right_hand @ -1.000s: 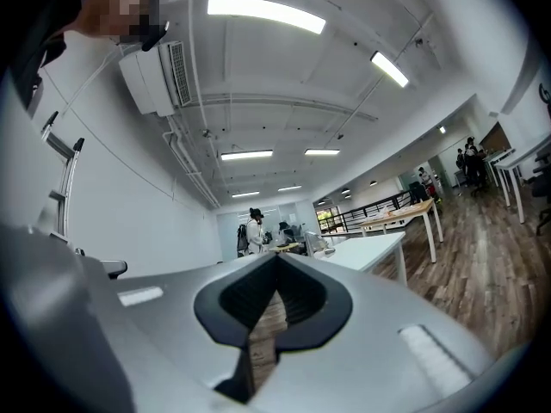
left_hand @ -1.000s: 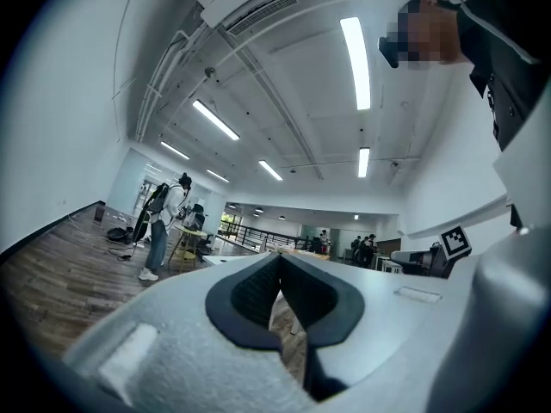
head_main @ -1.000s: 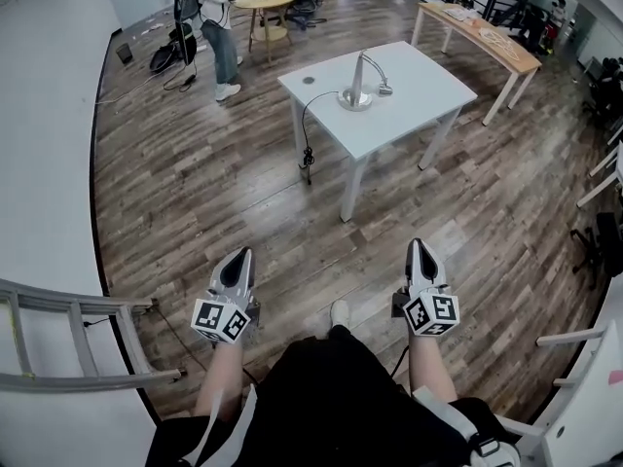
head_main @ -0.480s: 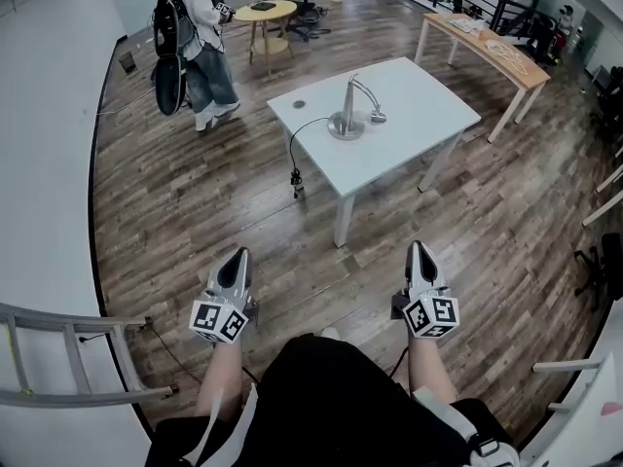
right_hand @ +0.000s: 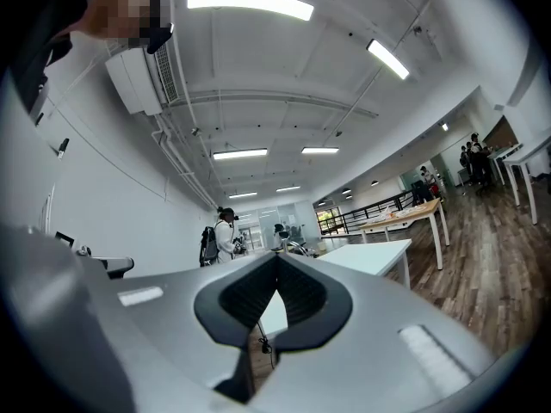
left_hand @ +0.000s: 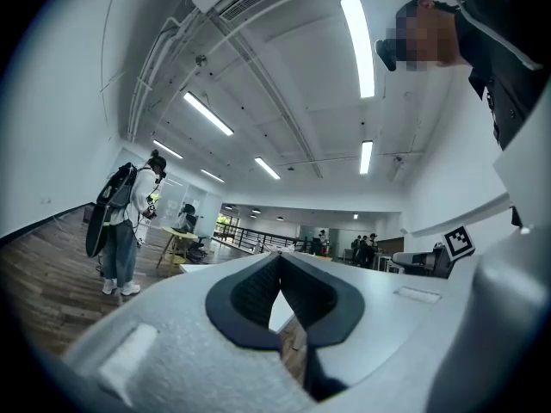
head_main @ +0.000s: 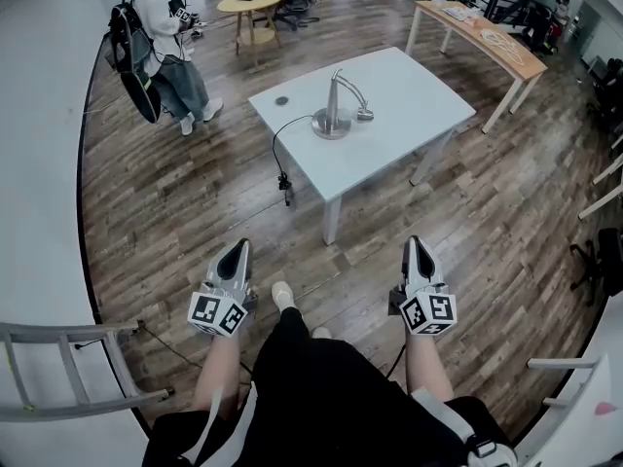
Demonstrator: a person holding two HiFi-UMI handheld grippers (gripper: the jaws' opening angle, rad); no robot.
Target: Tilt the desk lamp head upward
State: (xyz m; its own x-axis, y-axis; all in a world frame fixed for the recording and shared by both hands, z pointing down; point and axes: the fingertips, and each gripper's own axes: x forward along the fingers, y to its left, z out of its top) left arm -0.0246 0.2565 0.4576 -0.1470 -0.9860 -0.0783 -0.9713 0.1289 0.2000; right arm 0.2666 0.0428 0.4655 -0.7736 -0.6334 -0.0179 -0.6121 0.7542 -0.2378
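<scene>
Desk lamp (head_main: 334, 115) is sitting mid white table (head_main: 414, 90); I'm holding left gripper (head_main: 238, 251) and right gripper (head_main: 418, 248) well short of that table, both clamped shut, gripping nothing.

Seen from my head, the lamp (head_main: 334, 115) on the counter (head_main: 409, 95) is too small to tell how its head (head_main: 364, 115) tilts, my left fingers (left_hand: 245, 295) hide nearly all of that counter in the left gripper view, and the ladder (head_main: 68, 368) runs off the left edge.

A white table (head_main: 414, 100) on the wood floor (head_main: 185, 212), upper centre of frame, carries a desk lamp (head_main: 334, 113) and small dark disc (head_main: 281, 100).
</scene>
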